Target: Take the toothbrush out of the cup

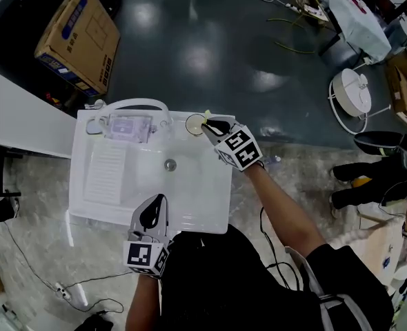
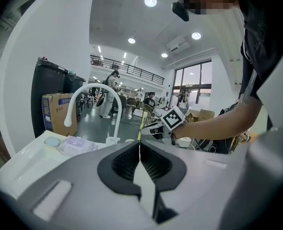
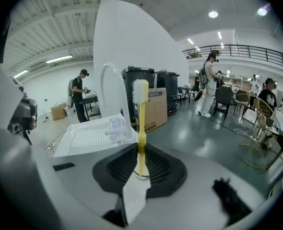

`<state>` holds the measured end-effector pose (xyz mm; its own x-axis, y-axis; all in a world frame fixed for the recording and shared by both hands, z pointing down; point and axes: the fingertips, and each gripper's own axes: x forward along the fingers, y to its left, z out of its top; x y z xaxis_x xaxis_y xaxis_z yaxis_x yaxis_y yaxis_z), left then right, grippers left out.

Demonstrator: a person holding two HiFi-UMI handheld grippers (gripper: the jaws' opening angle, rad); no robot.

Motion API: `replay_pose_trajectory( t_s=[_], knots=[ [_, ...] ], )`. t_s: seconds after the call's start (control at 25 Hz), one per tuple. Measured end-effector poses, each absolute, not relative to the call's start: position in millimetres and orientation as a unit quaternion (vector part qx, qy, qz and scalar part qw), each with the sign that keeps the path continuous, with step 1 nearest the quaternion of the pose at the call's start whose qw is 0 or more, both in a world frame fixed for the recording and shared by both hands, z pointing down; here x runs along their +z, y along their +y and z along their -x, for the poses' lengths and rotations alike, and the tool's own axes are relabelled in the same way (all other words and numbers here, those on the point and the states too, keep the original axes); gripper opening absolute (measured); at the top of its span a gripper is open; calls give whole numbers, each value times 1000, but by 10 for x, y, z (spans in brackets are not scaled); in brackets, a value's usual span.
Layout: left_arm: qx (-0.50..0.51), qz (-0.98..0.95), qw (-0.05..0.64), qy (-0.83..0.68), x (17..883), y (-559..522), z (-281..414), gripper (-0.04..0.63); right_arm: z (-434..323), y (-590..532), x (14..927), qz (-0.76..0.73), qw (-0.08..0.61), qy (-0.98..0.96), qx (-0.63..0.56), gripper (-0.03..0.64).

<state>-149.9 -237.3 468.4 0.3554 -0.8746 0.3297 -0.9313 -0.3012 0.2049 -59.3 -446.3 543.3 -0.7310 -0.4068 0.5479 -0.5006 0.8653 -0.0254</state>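
Head view: white sink (image 1: 217, 198) standing on a pale floor, with a curved white tap (image 1: 140, 104) at its back edge. A clear box (image 1: 126, 127) sits under the tap, and there is a ribbed washboard panel (image 1: 105, 174) to the left of the drain (image 1: 170, 165). The cup (image 1: 193, 123) stands on the sink's back right corner. The right gripper (image 1: 210, 124) reaches in from the right, tips right at the cup's mouth. A bit of yellow toothbrush (image 1: 207, 115) shows there. The left gripper (image 1: 156, 205) hangs over the sink's front edge, well apart from the cup. A cardboard box (image 1: 76, 36) lies on the dark floor beyond.

Left gripper view: the left gripper (image 2: 139, 145) has its fingers pressed together at the tips with nothing between them. Past them are the tap (image 2: 91, 94) and the clear box (image 2: 78, 143) on the sink. The right gripper (image 2: 153, 130) with its marker cube comes in from the right, with the thin yellow toothbrush (image 2: 140, 130) upright at its tips. The cardboard box (image 2: 55, 113) is on the far left.

Right gripper view: the right gripper (image 3: 140, 150) has its fingers clenched on the yellow handle of the toothbrush (image 3: 141, 128). The brush stands upright with its white bristles on top. The cup (image 3: 141, 176) shows only as a rim low down between the fingers, directly under the handle. The handle's lower end reaches that rim; whether it is inside the cup cannot be told. Behind are the tap (image 3: 113, 87), the sink (image 3: 86, 135) with its ribbed panel, and the cardboard box (image 3: 155, 109).
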Motion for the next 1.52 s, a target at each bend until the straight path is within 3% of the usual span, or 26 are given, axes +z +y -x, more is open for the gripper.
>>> replay_pose_trajectory(
  t_s=[1.52],
  knots=[
    [60, -831, 144, -534, 4414, -2133, 1375, 9, 299, -3245, 4397, -246, 205, -946, 51, 55]
  ],
)
